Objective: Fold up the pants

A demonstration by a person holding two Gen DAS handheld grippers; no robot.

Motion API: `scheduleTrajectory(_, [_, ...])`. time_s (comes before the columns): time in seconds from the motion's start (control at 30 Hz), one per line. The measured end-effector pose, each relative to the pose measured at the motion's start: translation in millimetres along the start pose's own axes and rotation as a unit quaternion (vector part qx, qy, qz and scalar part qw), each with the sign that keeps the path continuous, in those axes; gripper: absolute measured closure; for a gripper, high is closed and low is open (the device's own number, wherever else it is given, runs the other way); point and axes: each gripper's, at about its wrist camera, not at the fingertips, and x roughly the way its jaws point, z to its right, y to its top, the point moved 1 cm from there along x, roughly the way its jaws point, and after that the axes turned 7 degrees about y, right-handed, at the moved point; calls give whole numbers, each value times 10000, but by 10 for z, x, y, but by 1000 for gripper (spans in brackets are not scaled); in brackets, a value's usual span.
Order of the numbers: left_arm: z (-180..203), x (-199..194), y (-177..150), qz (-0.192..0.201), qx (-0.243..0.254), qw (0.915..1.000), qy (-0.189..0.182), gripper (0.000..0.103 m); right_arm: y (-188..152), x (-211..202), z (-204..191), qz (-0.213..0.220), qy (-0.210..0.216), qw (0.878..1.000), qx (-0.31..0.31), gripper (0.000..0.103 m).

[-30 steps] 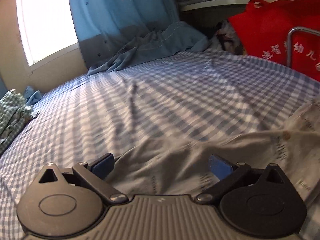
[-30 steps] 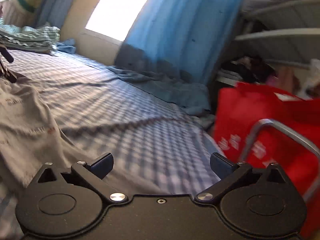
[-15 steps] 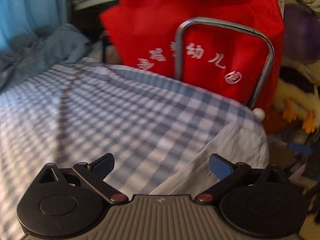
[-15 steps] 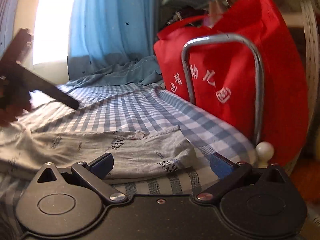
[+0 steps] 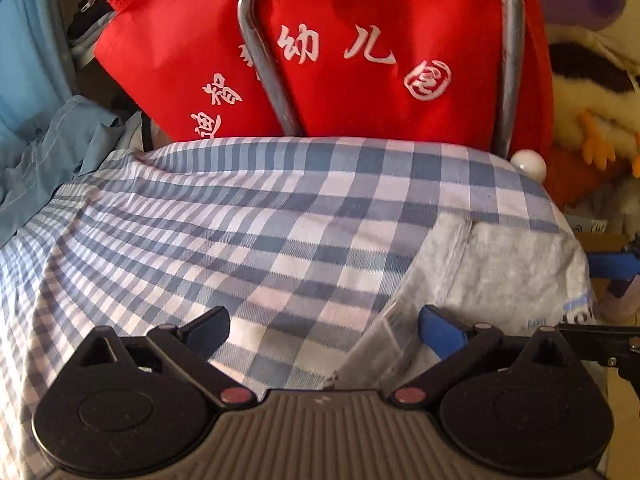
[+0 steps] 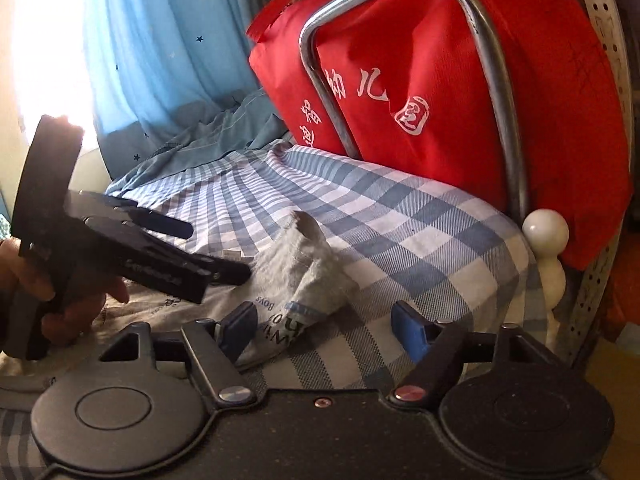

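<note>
Light grey printed pants (image 5: 508, 268) lie on the blue checked bed sheet (image 5: 260, 240) near the bed's end. My left gripper (image 5: 324, 328) is open, low over the sheet, its right finger over the pants' hem. In the right wrist view the pants' leg end (image 6: 304, 272) is bunched up, and the left gripper (image 6: 212, 252) is seen from the side, open, at its left edge. My right gripper (image 6: 324, 328) is open just before the leg end, its left finger by the printed hem. A blue fingertip (image 5: 608, 264) of the right gripper shows at the left wrist view's right edge.
A chrome bed rail (image 6: 496, 92) and a red bag with white characters (image 6: 440, 92) stand at the bed's end, with a white knob (image 6: 544, 228) at the corner. Blue curtain (image 6: 160, 52) and crumpled blue cloth (image 6: 216, 132) lie at left. Plush toys (image 5: 592, 120) sit right.
Both grippers have swung from the middle of the bed toward its end and closed in on the pants' leg end. Both remain open.
</note>
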Motion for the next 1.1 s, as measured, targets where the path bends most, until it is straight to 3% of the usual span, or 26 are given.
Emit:
scheduleTrajectory(0.03, [-54, -70, 17, 62, -118, 9999, -72, 17, 11, -29, -17, 89, -130, 9999, -26, 33])
scheduleTrajectory(0.07, [-138, -162, 38, 137, -249, 9995, -103, 17, 33, -75, -45, 221, -352, 9991, -51, 33])
scheduleTrajectory(0.17, [-551, -693, -118, 589, -631, 9962, 104, 5, 103, -226, -269, 536, -500, 9950, -677, 29])
scheduleTrajectory(0.2, [-697, -895, -237, 695, -715, 9947, 243, 0, 132, -245, -380, 564, -360, 9932, -955, 20])
scheduleTrajectory(0.27, [-979, -1296, -566, 774, -851, 9914, 621, 0, 187, -185, -653, 436, 175, 9876, -1496, 9])
scheduleTrajectory(0.37, [-1358, -1877, -1217, 630, -1196, 9812, 1380, 0, 182, 78, -1182, 96, 1052, 9693, -2221, 10])
scheduleTrajectory(0.43, [-1553, -2165, -1668, 430, -1380, 9686, 2024, 0, 131, 311, -1596, -87, 1458, 9519, -2695, 10])
scheduleTrajectory(0.47, [-1673, -2263, -1906, 198, -1517, 9579, 2429, 0, 106, 431, -1801, -174, 1636, 9430, -2892, 11])
scheduleTrajectory(0.53, [-1858, -2335, -2284, -398, -1712, 9412, 2886, 0, 39, 645, -2137, -443, 1992, 9250, -3204, 12])
scheduleTrajectory(0.6, [-2024, -2334, -2616, -1024, -1863, 9163, 3395, 0, -28, 858, -2370, -763, 1891, 9067, -3691, 13])
scheduleTrajectory(0.63, [-2082, -2410, -2740, -973, -2051, 9144, 3352, 0, -22, 945, -2395, -822, 1740, 9041, -3816, 9])
scheduleTrajectory(0.67, [-2138, -2526, -2828, -873, -2318, 9139, 3215, 0, 41, 1019, -2356, -835, 1651, 9096, -3719, 4])
scheduleTrajectory(0.73, [-2195, -2657, -2930, -975, -2510, 9103, 3143, 0, 194, 1115, -2187, -905, 1353, 9265, -3392, 3])
scheduleTrajectory(0.8, [-2184, -2753, -3037, -1062, -2350, 9081, 3299, 0, 284, 1168, -1962, -862, 952, 9382, -3215, 4])
scheduleTrajectory(0.83, [-2179, -2814, -3087, -1064, -2285, 9092, 3314, 0, 285, 1194, -1855, -792, 560, 9380, -3329, 2])
scheduleTrajectory(0.9, [-2169, -2957, -3112, -1165, -2302, 9064, 3343, 0, 307, 1215, -1625, -667, -158, 9388, -3376, 17])
scheduleTrajectory(0.97, [-2119, -3057, -2995, -1179, -2237, 9047, 3430, 0, 372, 1083, -1392, -519, -417, 9502, -3043, 18])
scheduleTrajectory(1.03, [-2021, -3141, -2788, -834, -2008, 9143, 3416, 0, 414, 771, -1237, -168, -365, 9624, -2686, 11])
scheduleTrajectory(1.07, [-1965, -3147, -2663, -597, -1880, 9220, 3333, 0, 409, 556, -1163, 81, -464, 9655, -2561, 1])
scheduleTrajectory(1.1, [-1885, -3110, -2499, -397, -1764, 9306, 3183, 0, 391, 337, -1069, 309, -595, 9678, -2428, 1])
